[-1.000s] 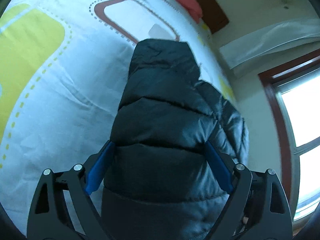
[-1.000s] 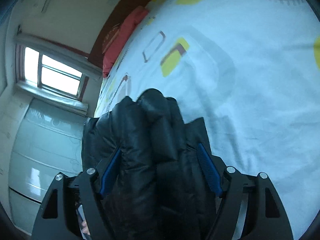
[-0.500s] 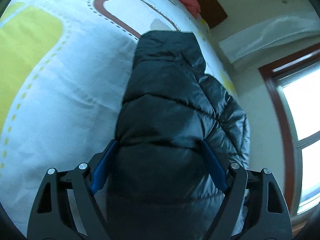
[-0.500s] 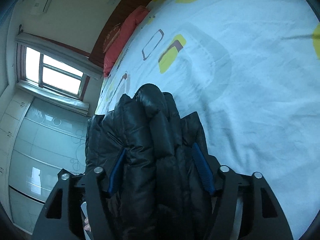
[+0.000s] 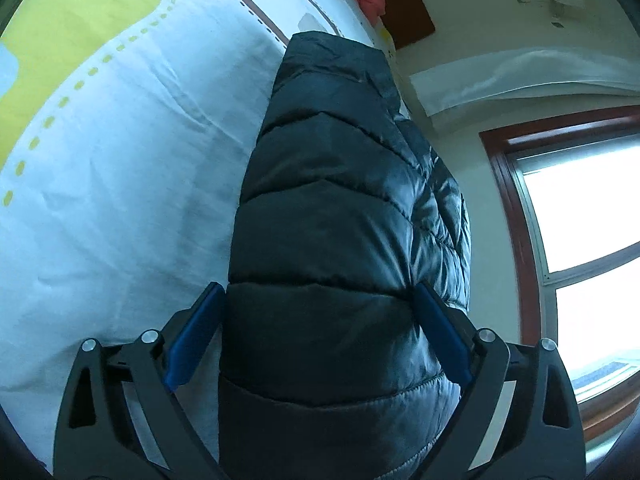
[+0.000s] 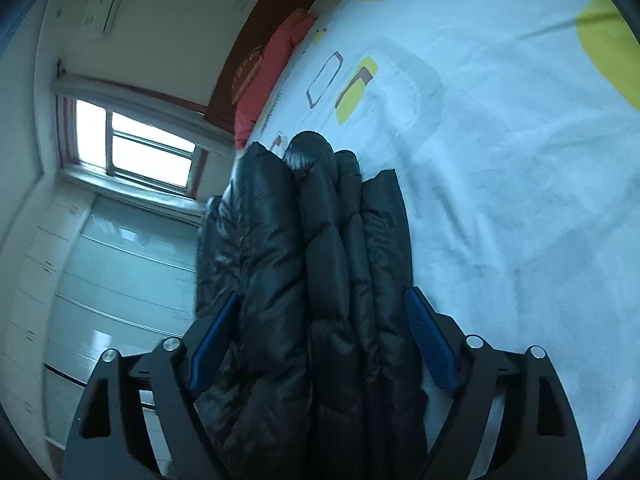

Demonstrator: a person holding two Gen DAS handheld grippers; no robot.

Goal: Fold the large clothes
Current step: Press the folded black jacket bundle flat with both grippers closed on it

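Jaws on both hand-held tools are opening at this moment, with padded cloth between them. The left gripper (image 5: 318, 332), black-framed with blue pads, straddles a thick fold of the black quilted puffer jacket (image 5: 340, 216); its right pad seems to touch the fabric, while the left pad stands just beside it with a thin sliver of gap, so the hold looks nearly let go. The right gripper (image 6: 320, 340) stands around several stacked layers of the same jacket (image 6: 316, 248), its pads close against the bundle's sides; whether they press on it I cannot tell for certain, though the squeeze looks light. The jacket lies in a narrow, already doubled bundle stretching away from both tools on the white bedsheet with yellow and brown rounded shapes (image 5: 120, 168), near the bed's edge on the window side. Farther off are a red pillow (image 6: 276, 76), a brown wooden headboard (image 5: 404, 12) and a bright window (image 6: 132, 140). By my reading, this is the release after a fold has been laid down. The next move calls for drawing both tools back clear of the puffy layers without dragging them open, then either pressing the bundle flat or taking a new hold for a final fold.
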